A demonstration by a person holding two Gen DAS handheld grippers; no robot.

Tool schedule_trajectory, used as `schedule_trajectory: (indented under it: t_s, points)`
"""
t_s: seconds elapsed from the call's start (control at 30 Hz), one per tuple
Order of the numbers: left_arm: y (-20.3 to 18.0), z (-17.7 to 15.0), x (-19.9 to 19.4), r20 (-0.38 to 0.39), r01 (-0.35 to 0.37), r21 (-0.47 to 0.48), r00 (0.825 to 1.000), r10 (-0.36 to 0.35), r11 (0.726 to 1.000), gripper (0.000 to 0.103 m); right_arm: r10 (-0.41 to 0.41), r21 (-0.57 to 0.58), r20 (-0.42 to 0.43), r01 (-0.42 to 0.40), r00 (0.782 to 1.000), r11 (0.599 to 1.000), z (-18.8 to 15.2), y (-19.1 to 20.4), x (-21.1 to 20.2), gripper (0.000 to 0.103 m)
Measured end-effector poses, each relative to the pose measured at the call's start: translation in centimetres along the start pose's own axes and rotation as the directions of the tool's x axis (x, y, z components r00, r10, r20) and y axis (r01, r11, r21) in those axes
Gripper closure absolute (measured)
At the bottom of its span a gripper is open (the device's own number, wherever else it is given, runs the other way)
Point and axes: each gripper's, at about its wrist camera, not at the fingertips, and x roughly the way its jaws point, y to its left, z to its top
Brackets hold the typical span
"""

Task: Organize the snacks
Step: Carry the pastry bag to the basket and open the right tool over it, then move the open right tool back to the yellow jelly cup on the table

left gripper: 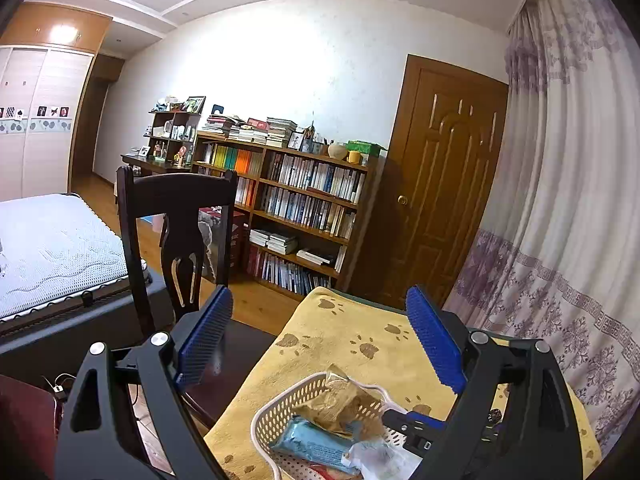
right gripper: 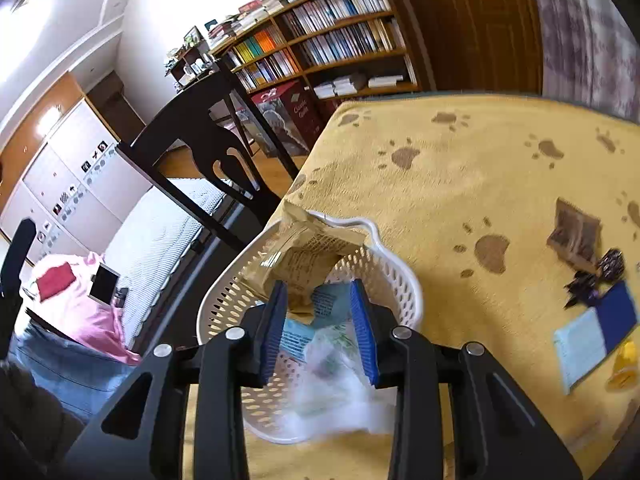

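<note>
Left wrist view: left gripper [left gripper: 320, 336] spread wide, nothing between its blue pads [left gripper: 206, 336], raised above the near-left part of the yellow paw-print cloth [left gripper: 340, 344]. White perforated basket [left gripper: 280, 412] below on that cloth, holding a tan snack packet [left gripper: 340, 400], a light-blue packet [left gripper: 312, 444] and a clear wrapper [left gripper: 380, 458]. Dark wooden chair [left gripper: 176, 216] left of the basket; bookshelf [left gripper: 296, 204] far behind it.

Right wrist view: right gripper [right gripper: 320, 328] parted, blue pads [right gripper: 276, 328] hanging just over the basket [right gripper: 224, 304], gripping nothing. Tan packet [right gripper: 308, 248] leaning on the basket's far rim. Well right of the basket, loose on the cloth [right gripper: 460, 168]: a brown packet [right gripper: 576, 232], a dark purple wrapper [right gripper: 596, 280], a blue-and-white packet [right gripper: 592, 332], a yellow item [right gripper: 624, 364].
</note>
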Motion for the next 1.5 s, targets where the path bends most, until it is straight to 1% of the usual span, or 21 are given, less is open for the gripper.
schedule_trajectory:
  t_s: [0.17, 0.33, 0.67, 0.77, 0.87, 0.9, 1.0, 1.03, 1.2, 1.3, 1.4, 1.5]
  points:
    - [0.1, 0.1, 0.2, -0.001, -0.002, -0.010, 1.000, 0.002, 1.000, 0.013, -0.015, -0.017, -0.003, 0.015, 1.000, 1.000, -0.7, -0.1, -0.3, 0.070]
    - [-0.1, 0.1, 0.2, 0.001, 0.003, 0.000, 1.000, -0.003, 1.000, 0.013, -0.036, -0.030, -0.006, 0.036, 0.999, 0.999, -1.7, -0.6, -0.7, 0.070]
    - [-0.4, 0.0, 0.1, 0.002, 0.006, -0.001, 1.000, -0.006, 1.000, 0.013, -0.070, 0.007, 0.053, 0.070, 0.996, 0.998, -2.6, -2.7, -3.4, 0.069]
    - [-0.9, -0.1, 0.1, 0.000, 0.011, 0.008, 1.000, -0.011, 1.000, 0.013, -0.095, 0.036, 0.044, 0.093, 0.995, 0.995, -2.8, -3.7, -3.5, 0.067]
    - [-1.2, -0.1, 0.0, 0.001, 0.017, 0.013, 1.000, -0.017, 1.000, 0.013, -0.113, 0.056, 0.013, 0.113, 0.993, 0.992, -3.2, -4.4, -3.1, 0.066]
    - [-1.2, -0.1, 0.0, 0.001, 0.017, 0.013, 1.000, -0.017, 1.000, 0.013, -0.112, 0.062, 0.002, 0.112, 0.994, 0.992, -3.4, -4.5, -2.9, 0.066]
    - [-1.2, -0.1, -0.1, 0.001, 0.017, 0.009, 1.000, -0.017, 1.000, 0.013, -0.067, 0.082, -0.025, 0.069, 0.997, 0.994, -3.6, -4.8, -2.4, 0.066]
    - [-1.2, -0.1, -0.1, 0.001, 0.016, 0.007, 1.000, -0.016, 1.000, 0.013, -0.039, 0.088, -0.031, 0.042, 0.999, 0.995, -3.6, -4.7, -2.4, 0.064]
    - [-1.0, 0.1, 0.0, -0.001, 0.012, -0.006, 1.000, -0.012, 1.000, 0.013, 0.049, 0.074, -0.019, -0.048, 0.999, 0.996, -3.4, -3.4, -2.5, 0.062]
    - [-1.0, 0.1, 0.1, -0.001, 0.013, -0.002, 1.000, -0.013, 1.000, 0.013, 0.058, 0.050, -0.014, -0.057, 0.998, 0.997, -3.2, -2.5, -2.2, 0.062]
    - [-1.0, 0.1, 0.2, -0.002, 0.016, 0.000, 1.000, -0.016, 1.000, 0.013, 0.026, 0.028, -0.001, -0.026, 1.000, 0.999, -2.6, -2.0, -1.4, 0.062]
    - [-0.8, 0.1, 0.2, -0.002, 0.018, -0.001, 1.000, -0.018, 1.000, 0.013, -0.008, 0.032, 0.013, 0.007, 1.000, 0.999, -1.7, -2.5, -1.0, 0.062]
